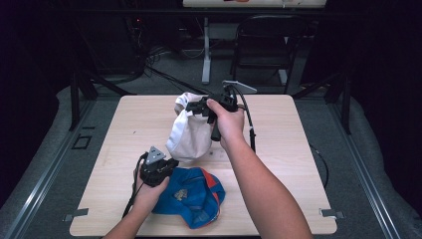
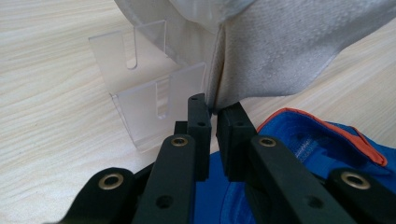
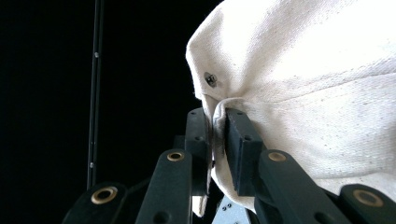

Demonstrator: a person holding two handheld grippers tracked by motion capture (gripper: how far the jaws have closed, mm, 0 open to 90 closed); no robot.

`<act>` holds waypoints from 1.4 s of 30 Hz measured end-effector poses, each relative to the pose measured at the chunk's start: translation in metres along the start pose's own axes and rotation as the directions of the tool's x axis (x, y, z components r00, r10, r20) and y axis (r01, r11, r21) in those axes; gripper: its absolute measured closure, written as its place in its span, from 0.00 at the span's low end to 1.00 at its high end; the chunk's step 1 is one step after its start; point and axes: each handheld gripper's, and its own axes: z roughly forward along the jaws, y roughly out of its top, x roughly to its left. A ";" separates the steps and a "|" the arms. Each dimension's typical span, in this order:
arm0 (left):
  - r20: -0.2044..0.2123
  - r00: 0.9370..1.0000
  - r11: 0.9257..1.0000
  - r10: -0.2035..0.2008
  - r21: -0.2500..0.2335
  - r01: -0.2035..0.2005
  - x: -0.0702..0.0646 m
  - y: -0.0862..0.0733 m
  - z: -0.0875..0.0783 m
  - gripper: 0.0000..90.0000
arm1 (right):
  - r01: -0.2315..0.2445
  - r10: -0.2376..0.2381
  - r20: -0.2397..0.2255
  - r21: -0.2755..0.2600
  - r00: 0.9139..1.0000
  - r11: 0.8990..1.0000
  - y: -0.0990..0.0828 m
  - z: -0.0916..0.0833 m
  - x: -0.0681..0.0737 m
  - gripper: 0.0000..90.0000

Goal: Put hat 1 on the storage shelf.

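A white cloth cap (image 1: 189, 134) hangs above the wooden table (image 1: 124, 129), tilted, its lower edge near the tabletop. My right gripper (image 1: 191, 105) is shut on a fold at the white cap's top; in the right gripper view the gripper (image 3: 218, 116) pinches white cap cloth (image 3: 303, 93) beside a small eyelet. A blue cap with orange trim (image 1: 194, 196) lies flat at the front. My left gripper (image 1: 171, 167) sits over its far edge, jaws shut. In the left gripper view the gripper (image 2: 215, 109) has its tips meeting the white cap's lower edge (image 2: 280, 56); whether cloth is pinched is unclear.
A clear plastic stand (image 2: 149, 102) stands on the table just left of the white cap's lower edge. Bare wood lies to the left and right. A dark folding chair (image 1: 263, 45) and a desk leg (image 1: 206, 50) stand beyond the far edge.
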 end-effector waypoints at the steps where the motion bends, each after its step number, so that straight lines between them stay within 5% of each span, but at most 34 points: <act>1: 0.000 1.000 1.000 0.000 0.000 0.000 0.000 0.000 0.000 0.94 | 0.000 0.000 0.000 0.000 1.000 1.000 0.000 0.000 0.000 0.89; 10: -0.007 1.000 1.000 -0.001 -0.010 0.001 -0.004 0.000 -0.003 0.80 | 0.029 -0.029 0.020 -0.016 0.999 0.999 0.002 -0.006 -0.004 0.82; 16: 0.000 1.000 1.000 0.008 -0.023 -0.008 -0.006 0.002 -0.020 0.66 | 0.072 -0.071 0.030 -0.031 0.997 0.997 0.002 -0.027 -0.003 0.75; 24: -0.008 1.000 1.000 -0.011 -0.023 0.010 0.006 -0.009 -0.049 0.60 | 0.176 -0.171 0.110 -0.046 0.979 0.983 -0.008 -0.060 -0.002 0.71; 28: -0.009 0.999 0.999 -0.037 0.002 0.037 0.016 -0.016 -0.059 0.57 | 0.219 -0.209 0.143 -0.064 0.968 0.974 -0.020 -0.086 -0.016 0.70; 33: -0.007 0.998 0.998 -0.060 0.005 0.060 0.026 -0.029 -0.059 0.56 | 0.225 -0.213 0.158 -0.065 0.964 0.972 -0.032 -0.100 -0.032 0.69; 42: -0.021 0.999 0.998 -0.045 0.032 0.046 0.033 -0.038 -0.051 0.56 | 0.284 -0.269 0.208 -0.043 0.940 0.958 -0.061 -0.104 -0.066 0.67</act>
